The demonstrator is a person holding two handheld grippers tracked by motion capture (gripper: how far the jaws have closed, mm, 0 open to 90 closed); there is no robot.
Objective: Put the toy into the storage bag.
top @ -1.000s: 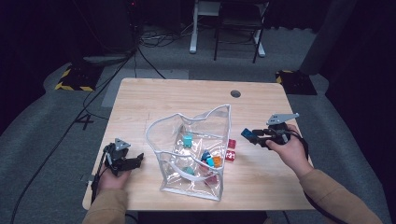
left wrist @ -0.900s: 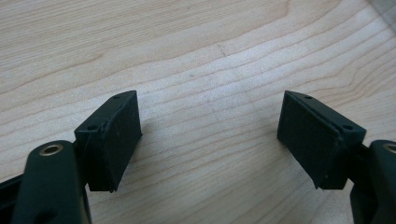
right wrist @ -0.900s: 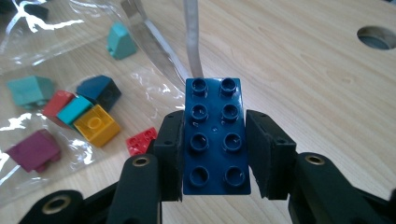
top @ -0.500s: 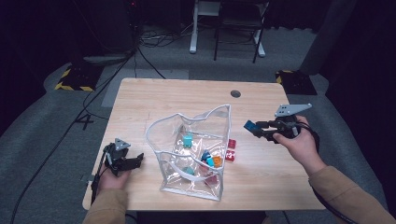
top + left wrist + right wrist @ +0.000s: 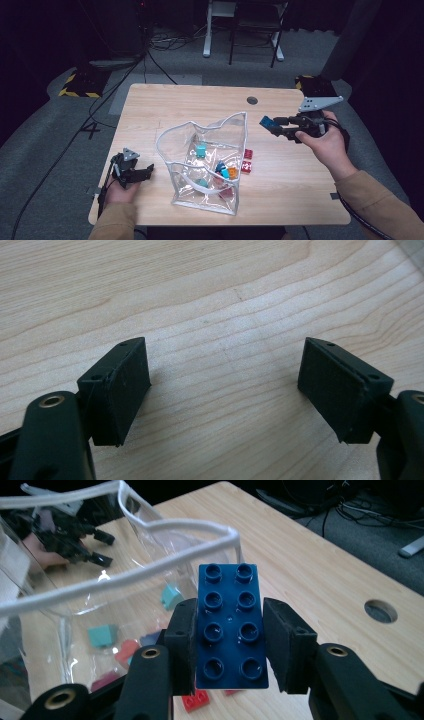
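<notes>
High view: right gripper (image 5: pixel 274 126) held above the table (image 5: pixel 200 107), right of the clear bag (image 5: pixel 205 165); two red bricks (image 5: pixel 247 161) lie beside the bag.
Right gripper view: jaws clamp a dark blue brick (image 5: pixel 231 625), studs facing the camera.
Left gripper view: left gripper (image 5: pixel 225 390) jaws wide apart, holding nothing, over bare wood.

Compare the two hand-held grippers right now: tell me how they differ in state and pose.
The right hand-held gripper is shut on a dark blue brick; the left hand-held gripper stands open with nothing between its pads. The right one is held up in the air beside the clear bag, while the left one sits low at the table near its front left corner. Both have black jaws and a grey three-cornered plate on top.
</notes>
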